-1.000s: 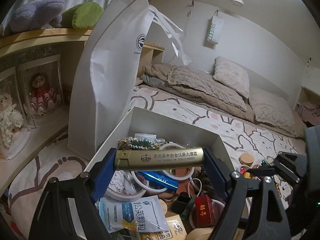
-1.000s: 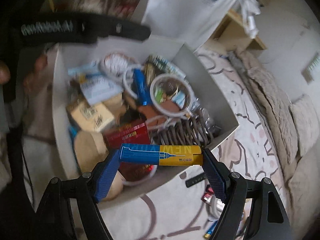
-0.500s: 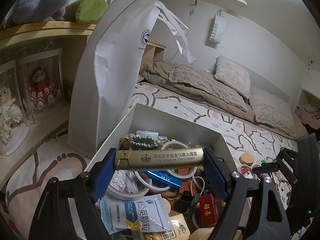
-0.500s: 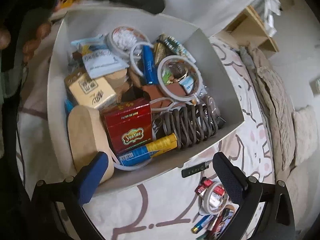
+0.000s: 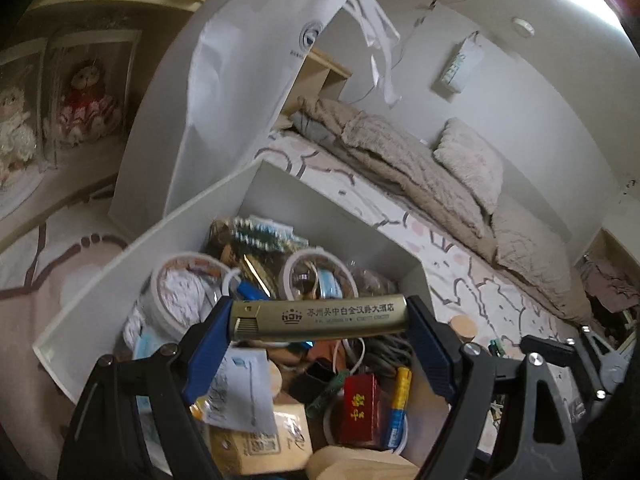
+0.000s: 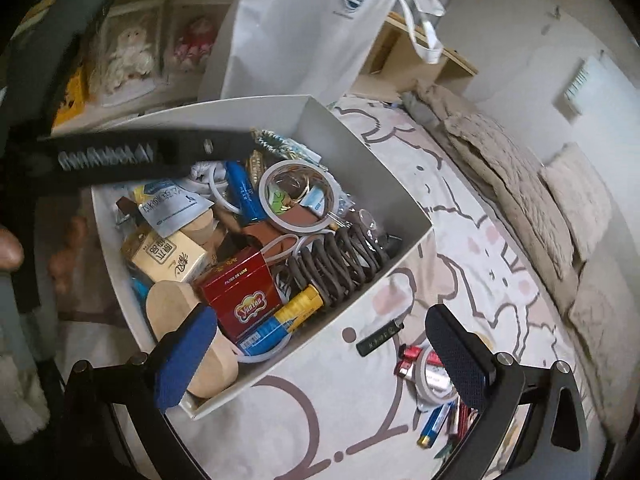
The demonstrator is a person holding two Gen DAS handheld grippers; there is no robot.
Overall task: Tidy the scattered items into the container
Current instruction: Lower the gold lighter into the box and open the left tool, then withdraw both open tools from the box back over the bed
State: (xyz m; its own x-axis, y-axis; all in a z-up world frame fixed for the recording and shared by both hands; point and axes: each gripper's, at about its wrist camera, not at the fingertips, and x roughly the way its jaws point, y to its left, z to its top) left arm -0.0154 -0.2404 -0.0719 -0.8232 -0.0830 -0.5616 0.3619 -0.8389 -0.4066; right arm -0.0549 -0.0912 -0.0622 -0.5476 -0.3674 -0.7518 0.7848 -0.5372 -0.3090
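Note:
My left gripper (image 5: 318, 320) is shut on a gold lighter (image 5: 316, 317) with printed characters, held crosswise above the white box (image 5: 120, 280), which is packed with several small items. My right gripper (image 6: 320, 344) stands open and empty over the box's near corner (image 6: 360, 300). A blue-and-yellow lighter (image 6: 288, 316) lies inside the box beside a red cigarette pack (image 6: 240, 294). On the bedsheet to the right of the box lie a black lighter (image 6: 378, 337), a tape roll (image 6: 430, 376) and a few more lighters (image 6: 438, 420).
A white paper bag (image 6: 296, 32) stands behind the box. Dolls in clear cases (image 6: 128, 56) line the shelf at the left. A rumpled blanket and pillows (image 5: 420, 168) fill the far side of the bed. The left gripper's black arm (image 6: 152, 152) crosses above the box.
My right gripper opened and dropped the blue-and-yellow lighter into the box, then lifted a little. My left gripper rolled slightly, still holding the gold lighter over the box.

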